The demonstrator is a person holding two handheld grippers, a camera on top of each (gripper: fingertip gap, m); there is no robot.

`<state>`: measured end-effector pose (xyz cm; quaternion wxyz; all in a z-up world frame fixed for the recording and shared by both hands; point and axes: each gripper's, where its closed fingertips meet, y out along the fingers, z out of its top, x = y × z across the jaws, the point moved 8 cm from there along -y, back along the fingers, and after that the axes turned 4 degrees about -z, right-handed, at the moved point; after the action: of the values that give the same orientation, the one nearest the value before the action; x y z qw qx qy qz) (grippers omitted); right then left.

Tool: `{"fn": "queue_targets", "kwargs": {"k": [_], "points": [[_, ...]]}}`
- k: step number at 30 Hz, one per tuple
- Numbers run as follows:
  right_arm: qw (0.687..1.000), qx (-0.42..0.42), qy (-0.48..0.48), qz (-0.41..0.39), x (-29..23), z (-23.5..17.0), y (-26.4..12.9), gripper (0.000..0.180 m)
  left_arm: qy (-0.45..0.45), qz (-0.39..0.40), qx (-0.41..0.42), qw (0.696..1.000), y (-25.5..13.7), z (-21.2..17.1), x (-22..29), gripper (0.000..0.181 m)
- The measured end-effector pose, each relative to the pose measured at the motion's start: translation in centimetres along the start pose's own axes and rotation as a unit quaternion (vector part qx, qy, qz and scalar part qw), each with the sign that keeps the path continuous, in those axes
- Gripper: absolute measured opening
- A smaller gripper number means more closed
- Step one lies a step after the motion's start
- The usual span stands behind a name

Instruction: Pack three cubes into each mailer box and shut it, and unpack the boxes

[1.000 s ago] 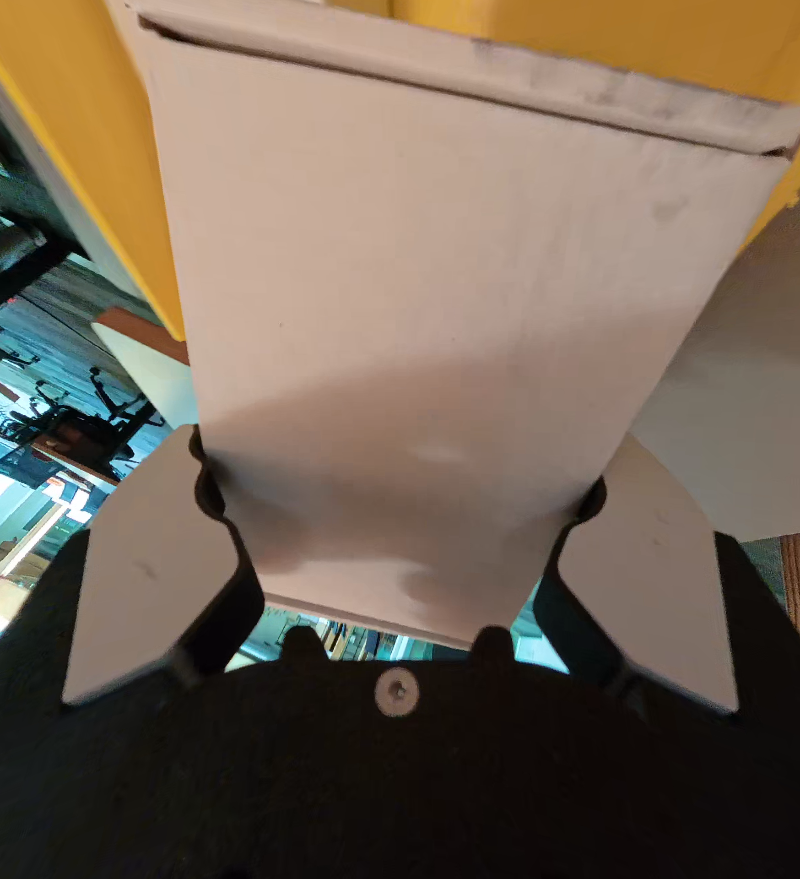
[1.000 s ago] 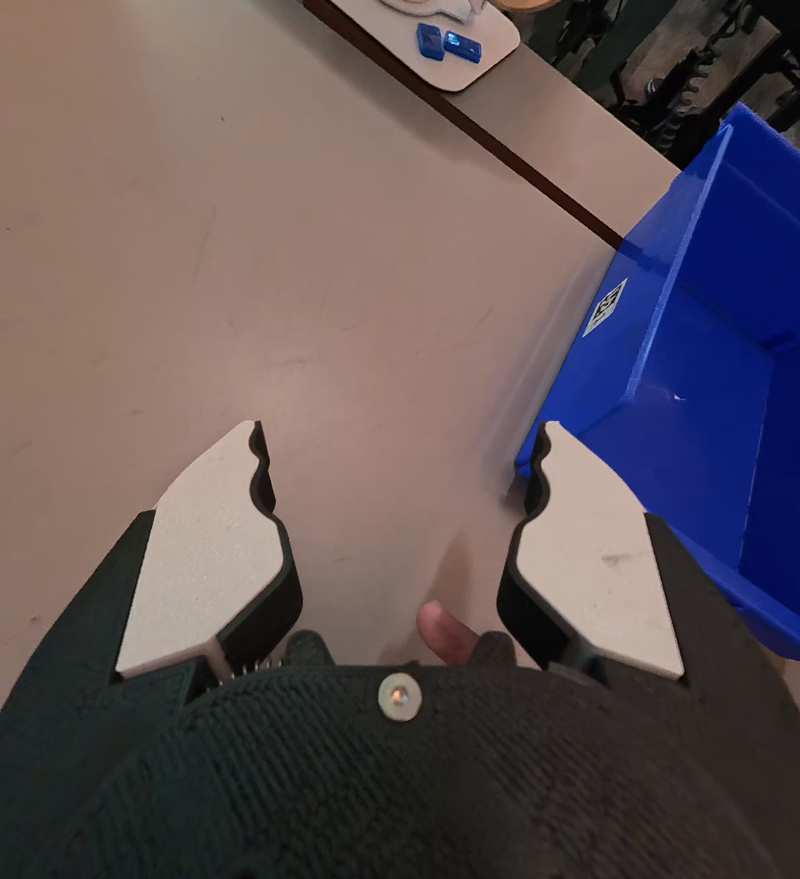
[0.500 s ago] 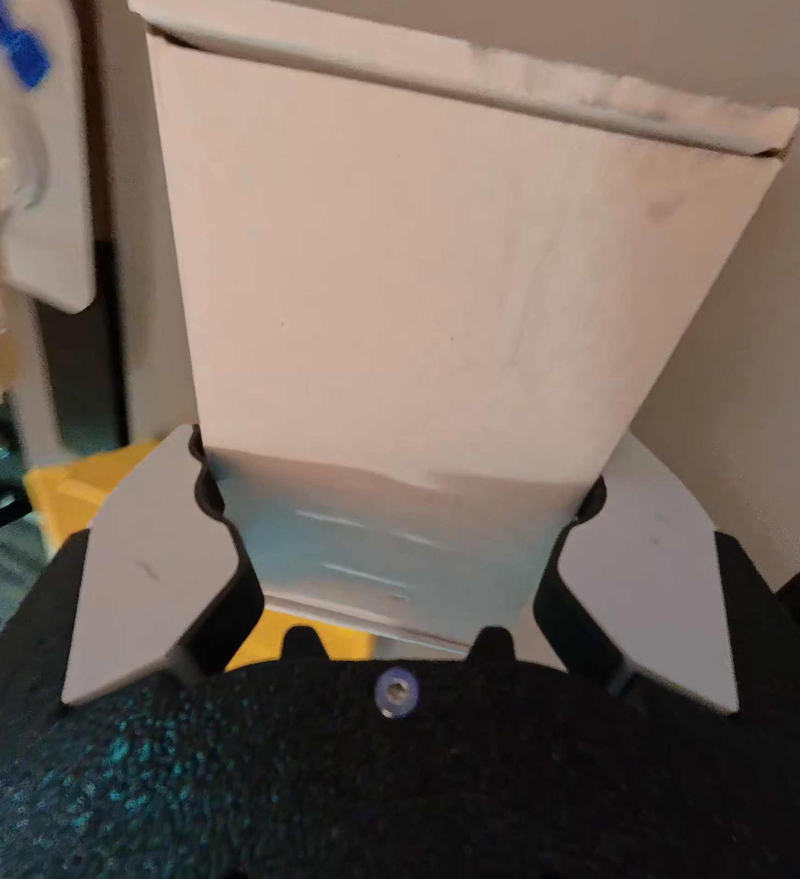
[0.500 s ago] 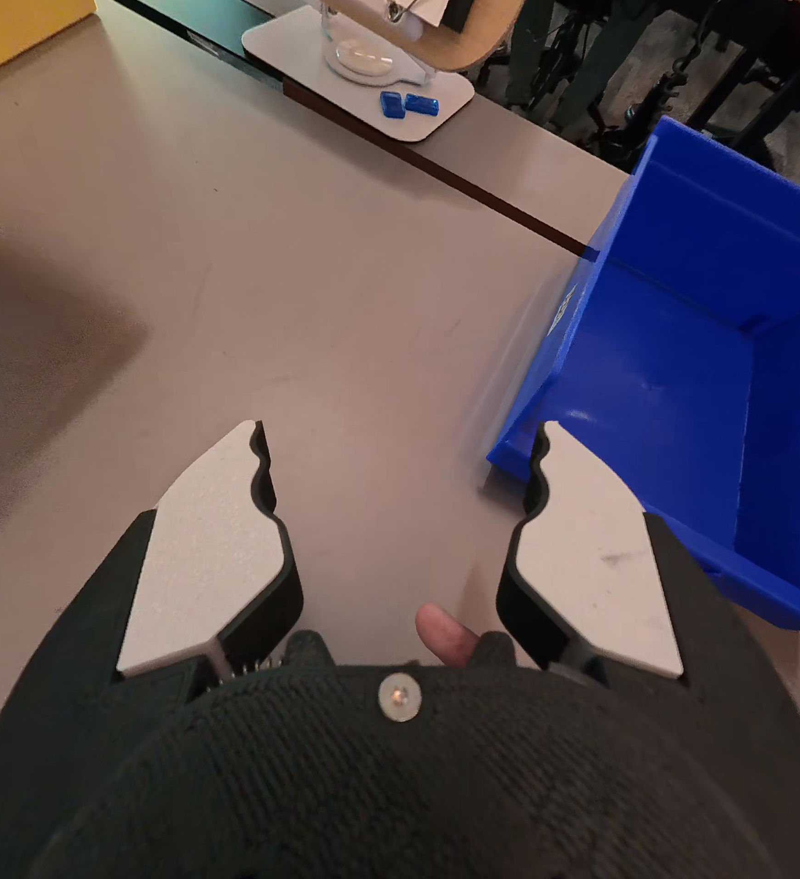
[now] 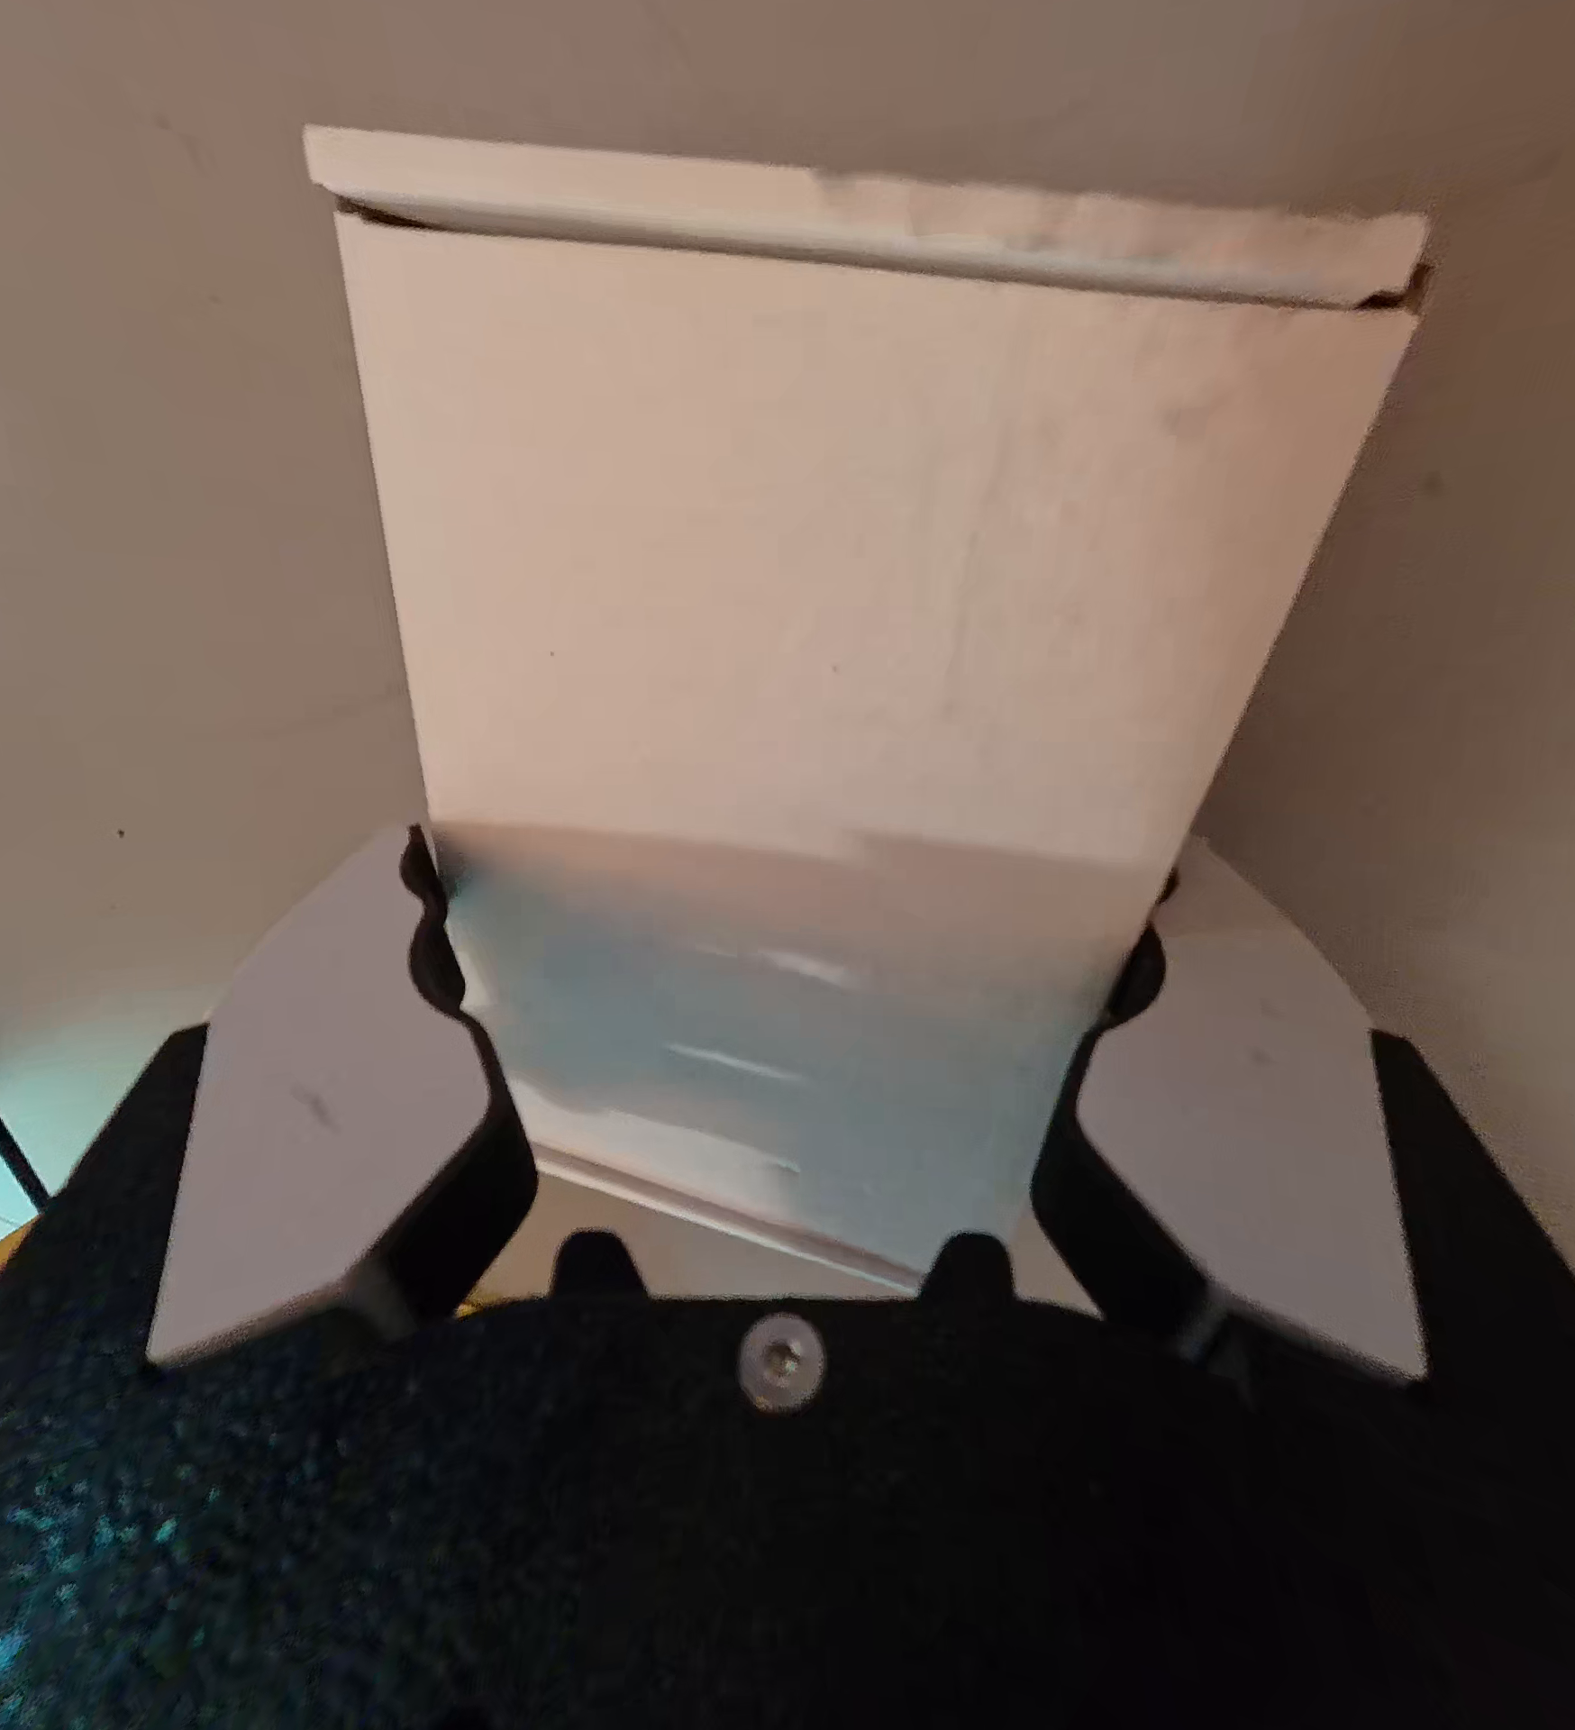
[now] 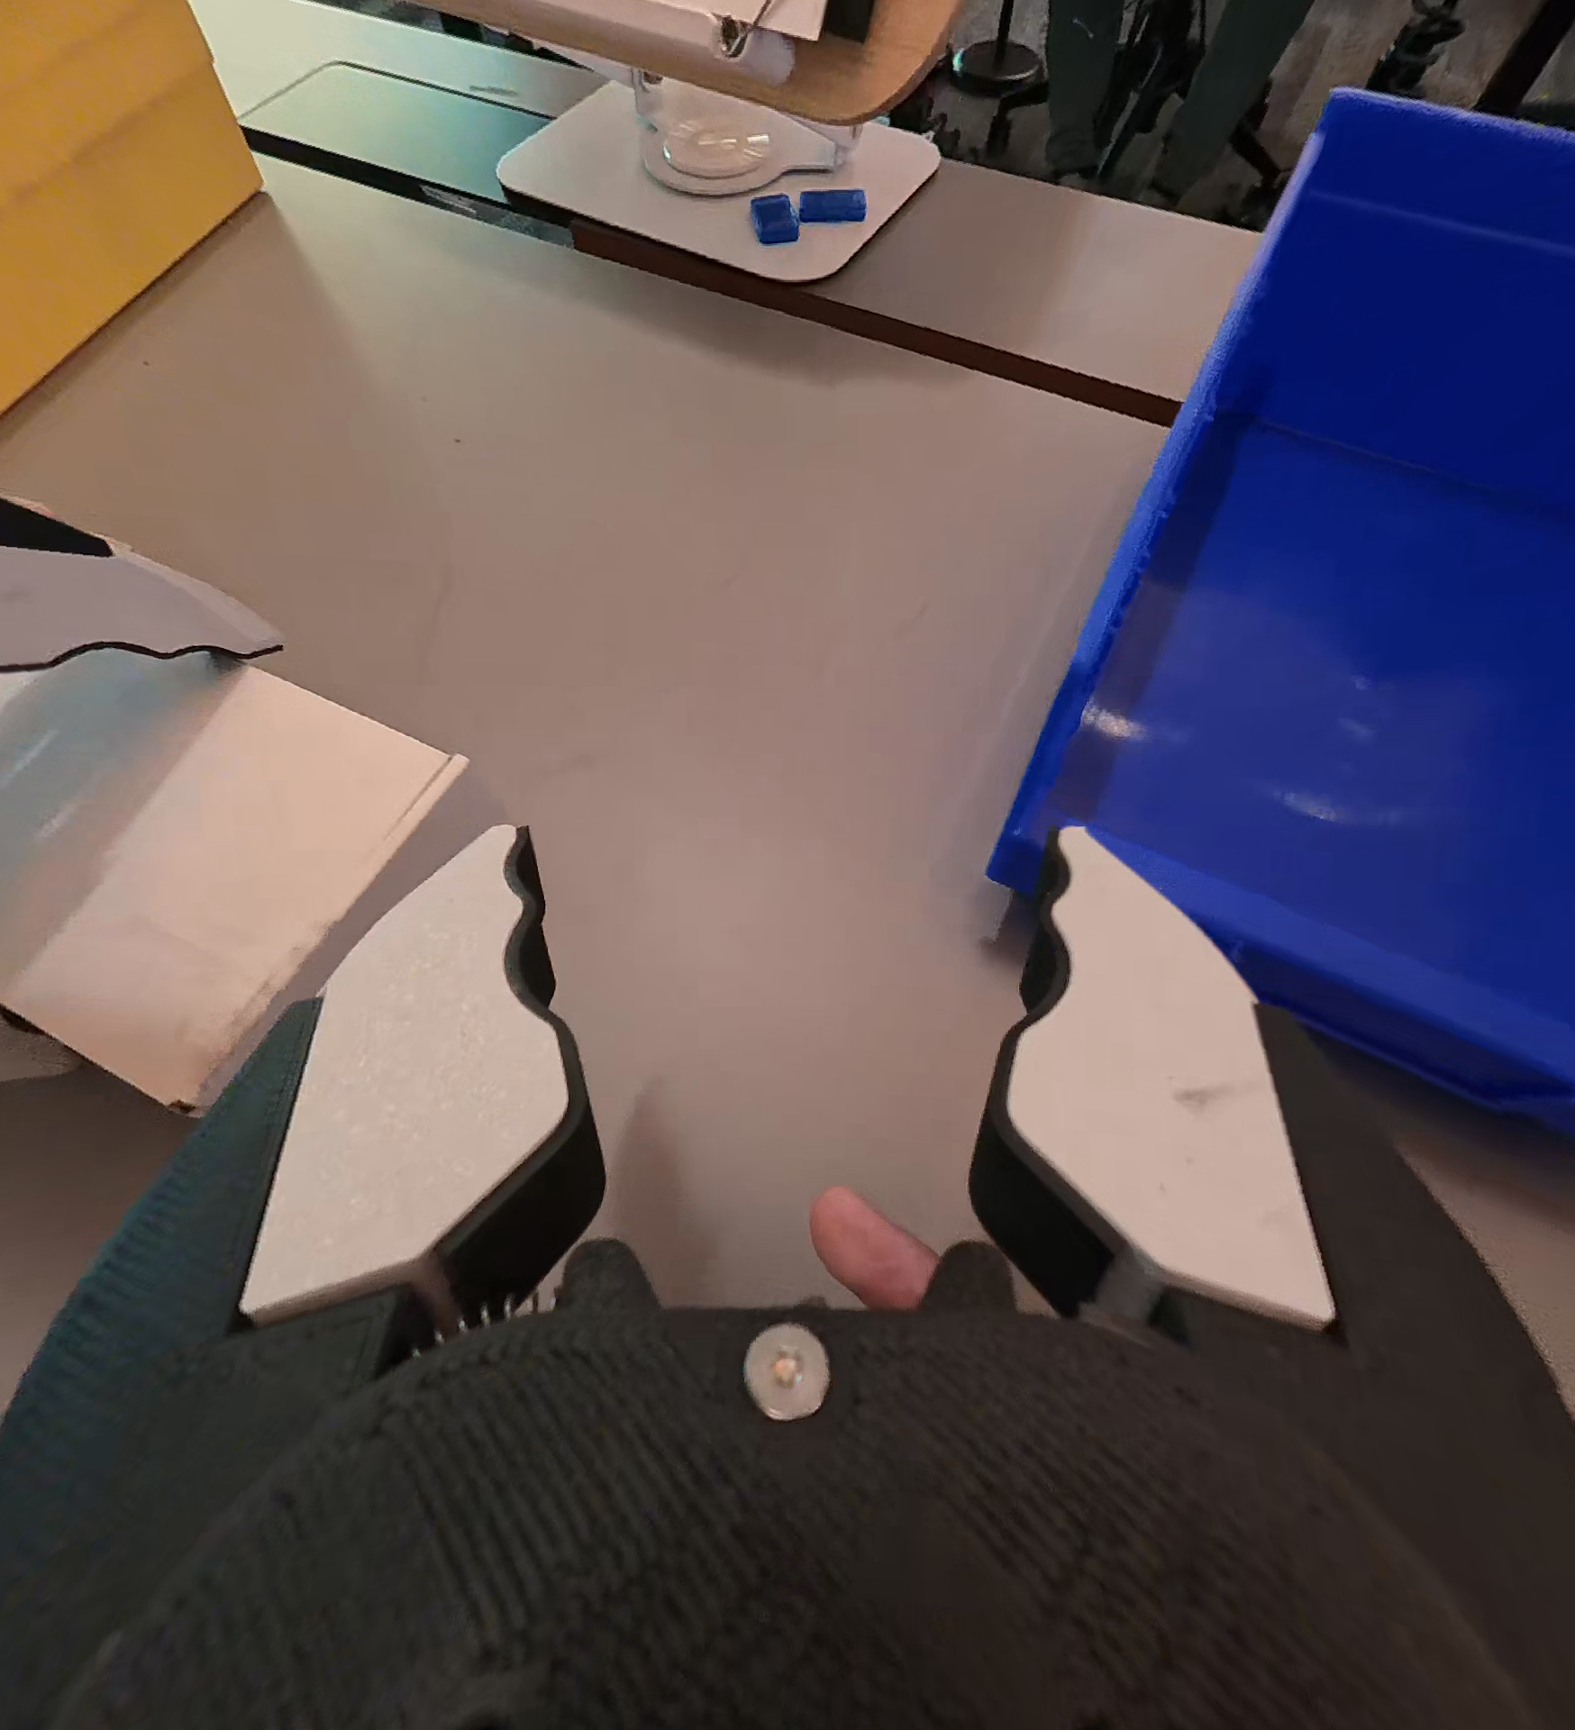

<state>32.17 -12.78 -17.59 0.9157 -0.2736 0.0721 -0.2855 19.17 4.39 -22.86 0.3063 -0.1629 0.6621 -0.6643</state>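
My left gripper [image 5: 784,899] is shut on a closed white mailer box [image 5: 821,524], gripping its two sides; the box is over the grey table. The same box shows at the left of the right wrist view [image 6: 203,843], with one left finger [image 6: 110,608] on its far side. My right gripper [image 6: 788,889] is open and empty above the table, between the box and a blue bin [image 6: 1383,655]. The bin looks empty. No cubes are in view.
A yellow bin [image 6: 44,187] stands at the back left. A white base plate [image 6: 718,178] with a clear stand and two small blue pieces [image 6: 807,213] sits behind the table's far edge [image 6: 859,318]. A fingertip [image 6: 868,1250] shows under my right gripper.
The left gripper carried the box away from the yellow bin and down over the table, into the right view. The right gripper pulled back and tilted up, showing more of both bins.
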Motion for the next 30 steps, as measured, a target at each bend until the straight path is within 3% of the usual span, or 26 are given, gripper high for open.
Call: {"fn": "queue_targets", "kwargs": {"k": [8, 12, 13, 15, 17, 20, 22, 24, 27, 30], "points": [[0.998, -0.027, -0.048, 0.021, -2.7, 0.1, 1.6, 0.1, 0.005, 0.018, 0.04, 0.999, 0.0, -0.6, 0.2, 0.134], [0.996, -0.031, -0.08, 0.034, -4.1, 0.3, 2.0, 0.1, -0.074, 0.03, 0.17, 0.982, -2.9, -1.9, 0.1, 0.12], [0.995, -0.032, -0.085, 0.038, -4.4, 0.3, 2.1, 0.099, -0.107, 0.022, 0.215, 0.971, -3.9, -2.6, -0.1, 0.114], [0.994, -0.033, -0.087, 0.054, -4.8, 0.3, 2.2, 0.099, -0.191, -0.007, 0.298, 0.935, -5.7, -4.3, -0.5, 0.082], [0.993, -0.033, -0.078, 0.081, -5.2, 0.2, 2.3, 0.099, -0.306, -0.042, 0.363, 0.879, -6.6, -6.6, -1.5, 0.049], [0.991, -0.034, -0.032, 0.125, -5.5, 0.1, 2.3, 0.098, -0.416, -0.175, 0.412, 0.791, -5.8, -9.4, -2.4, 0.0], [0.984, -0.041, 0.027, 0.17, -5.6, 0.1, 2.2, 0.099, -0.463, -0.254, 0.413, 0.742, -4.6, -10.3, -2.4, 0.0], [0.966, -0.057, 0.091, 0.233, -5.8, -0.1, 1.9, 0.095, -0.486, -0.293, 0.412, 0.713, -3.5, -10.8, -2.1, 0.0], [0.942, -0.08, 0.147, 0.29, -5.5, -0.9, 1.7, 0.082, -0.497, -0.308, 0.403, 0.704, -2.3, -11.1, -1.6, 0.0], [0.938, -0.112, 0.166, 0.283, -4.4, -2.2, 2.0, 0.083, -0.494, -0.295, 0.403, 0.712, -1.9, -11.3, -1.4, 0.0]]}}
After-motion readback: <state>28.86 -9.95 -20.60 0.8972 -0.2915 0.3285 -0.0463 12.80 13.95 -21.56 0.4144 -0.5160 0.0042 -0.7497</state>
